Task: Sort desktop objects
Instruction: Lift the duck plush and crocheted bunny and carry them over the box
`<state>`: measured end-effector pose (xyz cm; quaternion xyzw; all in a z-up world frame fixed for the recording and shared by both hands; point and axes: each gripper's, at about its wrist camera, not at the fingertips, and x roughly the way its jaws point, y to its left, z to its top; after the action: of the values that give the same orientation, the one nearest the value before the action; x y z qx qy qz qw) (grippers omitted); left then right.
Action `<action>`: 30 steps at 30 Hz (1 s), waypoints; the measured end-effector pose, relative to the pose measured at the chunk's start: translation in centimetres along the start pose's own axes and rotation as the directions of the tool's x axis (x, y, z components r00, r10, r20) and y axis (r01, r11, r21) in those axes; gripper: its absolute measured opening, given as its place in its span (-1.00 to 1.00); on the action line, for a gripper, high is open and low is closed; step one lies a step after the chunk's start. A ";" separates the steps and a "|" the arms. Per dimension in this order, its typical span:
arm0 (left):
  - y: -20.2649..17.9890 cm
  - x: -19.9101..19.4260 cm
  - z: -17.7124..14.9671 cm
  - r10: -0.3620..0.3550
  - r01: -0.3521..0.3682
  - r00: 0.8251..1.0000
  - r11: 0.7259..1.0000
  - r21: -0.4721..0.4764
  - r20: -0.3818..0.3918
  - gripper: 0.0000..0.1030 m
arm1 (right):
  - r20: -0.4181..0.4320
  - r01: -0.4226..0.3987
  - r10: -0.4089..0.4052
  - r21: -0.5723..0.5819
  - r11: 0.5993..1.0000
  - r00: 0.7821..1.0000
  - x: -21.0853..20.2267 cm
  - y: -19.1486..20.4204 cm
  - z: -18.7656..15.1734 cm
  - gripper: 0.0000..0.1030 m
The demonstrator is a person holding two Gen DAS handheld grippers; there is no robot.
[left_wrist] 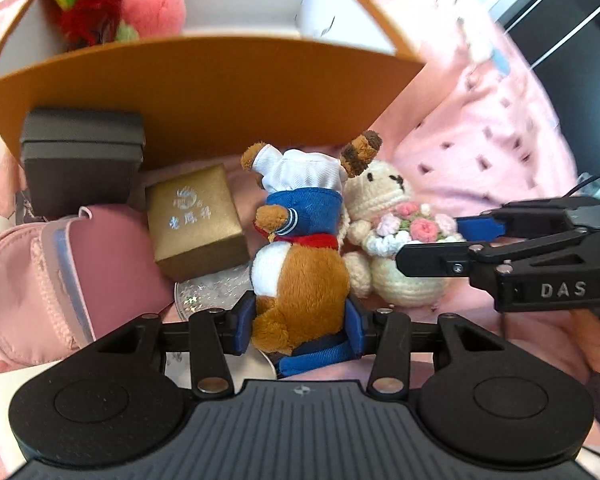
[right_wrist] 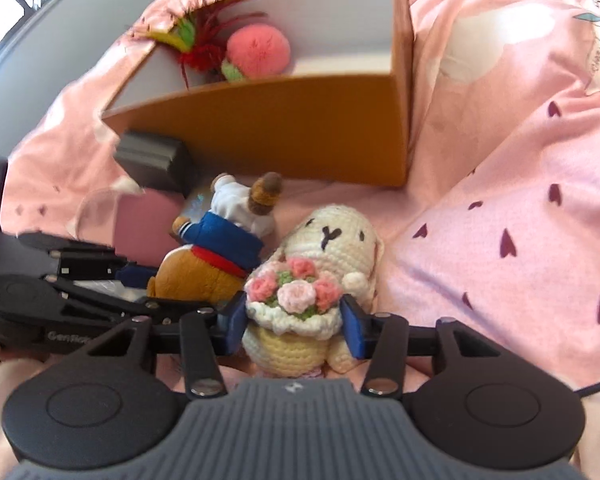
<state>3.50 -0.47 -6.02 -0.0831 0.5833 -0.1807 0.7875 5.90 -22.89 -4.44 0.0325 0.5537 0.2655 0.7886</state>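
A brown plush dog [left_wrist: 300, 272] in a blue and white sailor top lies head away from me, and my left gripper [left_wrist: 300, 322] is shut on its hindquarters, blue pads pressing both flanks. Right beside it lies a cream crochet bunny [right_wrist: 332, 236] with a pink flower bouquet. My right gripper [right_wrist: 292, 326] is shut on the bunny's body at the bouquet's frill. In the left wrist view the bunny [left_wrist: 380, 192] touches the dog's right side, and the right gripper [left_wrist: 428, 242] reaches in from the right. The dog [right_wrist: 196, 276] also shows in the right wrist view.
An orange box [left_wrist: 204, 100] with white inside stands open just behind the toys, holding a pink pom-pom [left_wrist: 154, 10] and red feathers [left_wrist: 84, 8]. Left of the dog lie a gold box [left_wrist: 196, 220], a black box [left_wrist: 80, 152], a pink pouch [left_wrist: 60, 280] and a glittery disc [left_wrist: 208, 292]. Pink cloth [right_wrist: 500, 240] covers the surface.
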 end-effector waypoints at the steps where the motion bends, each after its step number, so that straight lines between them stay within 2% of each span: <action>1: 0.2 -0.4 -0.2 -0.008 0.008 1.000 1.000 -0.010 0.010 0.01 | 0.010 -0.001 0.001 0.000 1.000 1.000 -0.3 0.1 -0.1 -0.02; 7: 0.1 -2.7 -0.7 -0.031 0.035 0.997 0.998 -0.053 0.071 0.00 | 0.063 0.009 -0.008 -0.023 1.000 0.998 -2.2 1.7 -0.4 -0.04; 12: 0.0 -5.2 -0.3 -0.053 0.065 0.988 0.995 -0.078 0.146 0.00 | 0.138 0.007 0.001 -0.056 0.998 0.990 -4.7 2.6 -0.1 -0.04; 15: 0.1 -6.3 0.5 -0.069 0.084 0.982 0.993 -0.082 0.177 0.00 | 0.172 -0.016 0.029 -0.076 0.997 0.985 -5.8 3.2 0.6 -0.04; 22: 0.2 -9.6 2.6 -0.051 0.075 0.968 0.993 -0.089 0.246 0.00 | 0.260 -0.007 0.053 -0.175 0.985 0.964 -7.7 5.1 3.2 -0.04; 25: 0.5 -11.2 4.0 -0.057 0.085 0.958 0.992 -0.089 0.281 0.00 | 0.304 -0.009 0.071 -0.201 0.980 0.950 -8.6 5.7 4.8 -0.04; 30: 1.3 -14.3 7.6 -0.029 0.060 0.928 0.996 -0.072 0.371 0.00 | 0.372 0.000 0.090 -0.236 0.972 0.924 -9.2 6.6 8.5 -0.04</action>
<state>7.35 5.54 8.54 -0.1611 0.4298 -0.1556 0.8747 8.69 -19.38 8.99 0.0039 0.3548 0.3350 0.8729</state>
